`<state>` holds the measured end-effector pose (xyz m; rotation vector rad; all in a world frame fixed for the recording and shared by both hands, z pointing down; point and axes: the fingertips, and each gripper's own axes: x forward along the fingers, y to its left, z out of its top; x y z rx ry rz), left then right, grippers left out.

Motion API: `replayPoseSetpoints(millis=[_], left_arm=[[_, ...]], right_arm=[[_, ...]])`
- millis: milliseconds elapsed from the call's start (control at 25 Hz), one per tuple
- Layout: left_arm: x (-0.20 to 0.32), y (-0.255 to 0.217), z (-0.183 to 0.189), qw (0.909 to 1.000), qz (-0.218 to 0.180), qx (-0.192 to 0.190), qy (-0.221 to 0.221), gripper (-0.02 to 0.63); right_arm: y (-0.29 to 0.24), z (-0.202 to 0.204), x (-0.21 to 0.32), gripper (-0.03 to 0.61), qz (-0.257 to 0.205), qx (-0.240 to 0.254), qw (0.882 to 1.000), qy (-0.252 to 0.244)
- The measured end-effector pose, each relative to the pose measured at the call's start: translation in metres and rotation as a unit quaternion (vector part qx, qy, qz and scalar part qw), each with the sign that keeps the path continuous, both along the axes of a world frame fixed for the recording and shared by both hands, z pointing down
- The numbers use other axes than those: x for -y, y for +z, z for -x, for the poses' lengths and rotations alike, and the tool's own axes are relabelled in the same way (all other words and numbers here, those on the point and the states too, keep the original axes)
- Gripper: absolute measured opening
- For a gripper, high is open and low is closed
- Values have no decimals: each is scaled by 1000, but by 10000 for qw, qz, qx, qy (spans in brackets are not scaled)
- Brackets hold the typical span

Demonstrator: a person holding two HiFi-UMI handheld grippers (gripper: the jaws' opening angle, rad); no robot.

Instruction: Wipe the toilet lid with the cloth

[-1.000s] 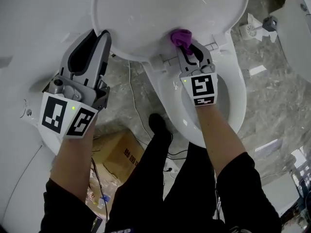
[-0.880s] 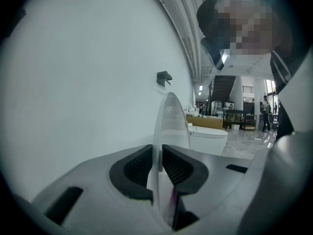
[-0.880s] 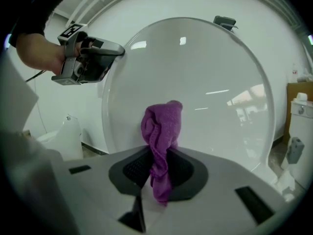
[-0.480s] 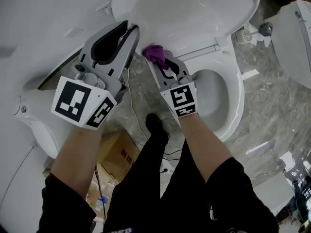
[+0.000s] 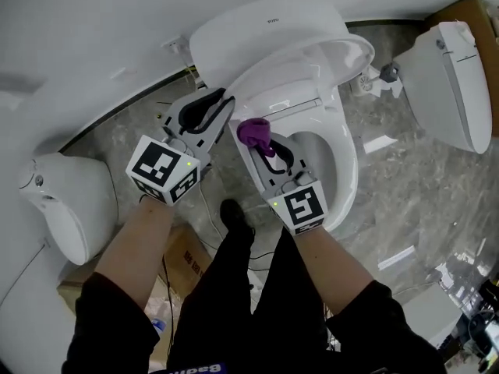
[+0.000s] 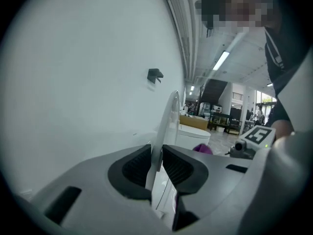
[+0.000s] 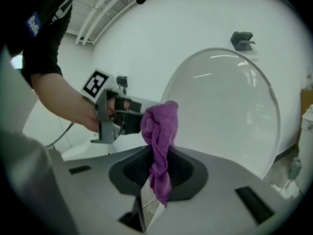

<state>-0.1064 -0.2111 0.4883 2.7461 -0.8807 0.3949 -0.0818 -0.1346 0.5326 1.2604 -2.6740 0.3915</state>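
The white toilet lid [image 5: 265, 49] stands raised over the bowl. My left gripper [image 5: 221, 106] is shut on the lid's left edge [image 6: 165, 121], which runs up between its pads. My right gripper [image 5: 260, 142] is shut on a bunched purple cloth [image 5: 254, 132] that sticks up out of its jaws. In the right gripper view the cloth [image 7: 159, 131] is in front of the lid's smooth inner face [image 7: 225, 106], near its left edge and close to the left gripper [image 7: 117, 112]. Whether the cloth touches the lid does not show.
The toilet seat [image 5: 347, 170] rings the open bowl below the right gripper. A second toilet [image 5: 448, 76] stands at the right and another white fixture [image 5: 66, 201] at the left. A cardboard box [image 5: 183, 259] and cables lie on the marble floor by the person's legs.
The right gripper has risen with the cloth, from the lid's lower edge by the hinge to beside the left gripper. The left gripper keeps its hold on the lid's edge. The head view has pulled back.
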Motion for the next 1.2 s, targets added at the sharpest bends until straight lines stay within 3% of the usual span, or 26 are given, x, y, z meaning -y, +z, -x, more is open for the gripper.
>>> replayPoseSetpoints(millis=[200,400,600,760,1000,1200], left_arm=[[-29,0,-8,9995,209,133,192,73],[-65,1,-20,9981,534,178,239,87],[-107,3,-26,9950,812,192,541,115],[-142,10,-29,9911,1023,286,806,126],[-155,-2,-13,9905,1375,-71,-31,83],[-149,-7,-45,9892,1439,-79,-253,47]], right_arm=[[-88,4,-31,64,-371,272,9981,-417],[-131,-17,-74,64,-22,355,9973,-643],[-170,-56,-94,64,144,194,9983,-522],[-204,-85,-98,64,16,80,9993,-359],[-242,-104,-107,64,-128,89,9985,-528],[-253,-119,-99,64,-194,119,9965,-810]])
